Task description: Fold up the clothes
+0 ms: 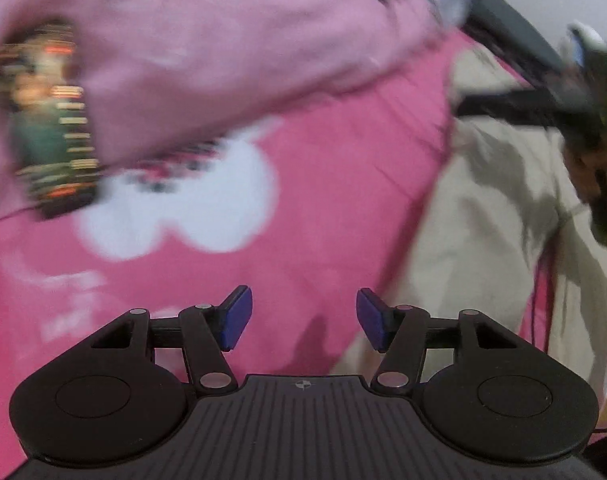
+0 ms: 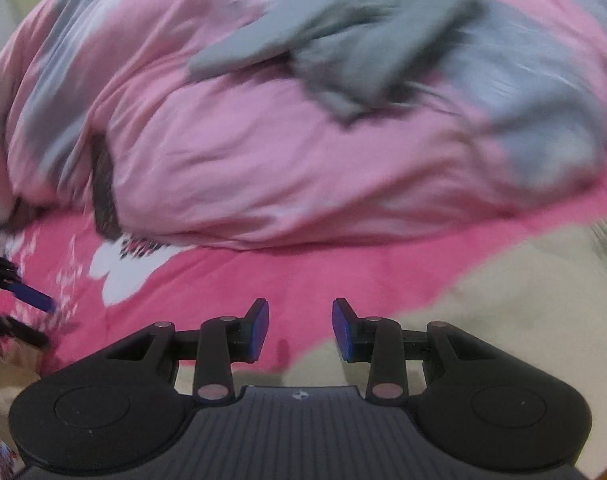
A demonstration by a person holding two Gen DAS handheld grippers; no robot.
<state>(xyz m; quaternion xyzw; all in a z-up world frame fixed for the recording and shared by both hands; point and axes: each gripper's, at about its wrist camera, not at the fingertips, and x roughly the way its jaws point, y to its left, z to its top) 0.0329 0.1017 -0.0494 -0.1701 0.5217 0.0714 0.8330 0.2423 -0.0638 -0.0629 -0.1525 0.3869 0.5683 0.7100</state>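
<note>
A beige garment (image 1: 483,220) lies crumpled on the bright pink bedsheet (image 1: 323,200), at the right of the left wrist view. My left gripper (image 1: 303,316) hangs open over the sheet beside the garment's left edge, with nothing between its blue pads. In the right wrist view the same beige garment (image 2: 503,300) fills the lower right. My right gripper (image 2: 300,320) stands open above its edge, where cloth meets sheet, and holds nothing. A grey garment (image 2: 343,40) lies on top of the pale pink duvet (image 2: 263,160) behind.
The sheet has a white flower print (image 1: 191,208). The bulky duvet takes up the far side of the bed. A hand (image 1: 587,168) with a blurred black tool is at the right edge of the left wrist view. A blue-padded finger (image 2: 35,298) shows at the left edge of the right wrist view.
</note>
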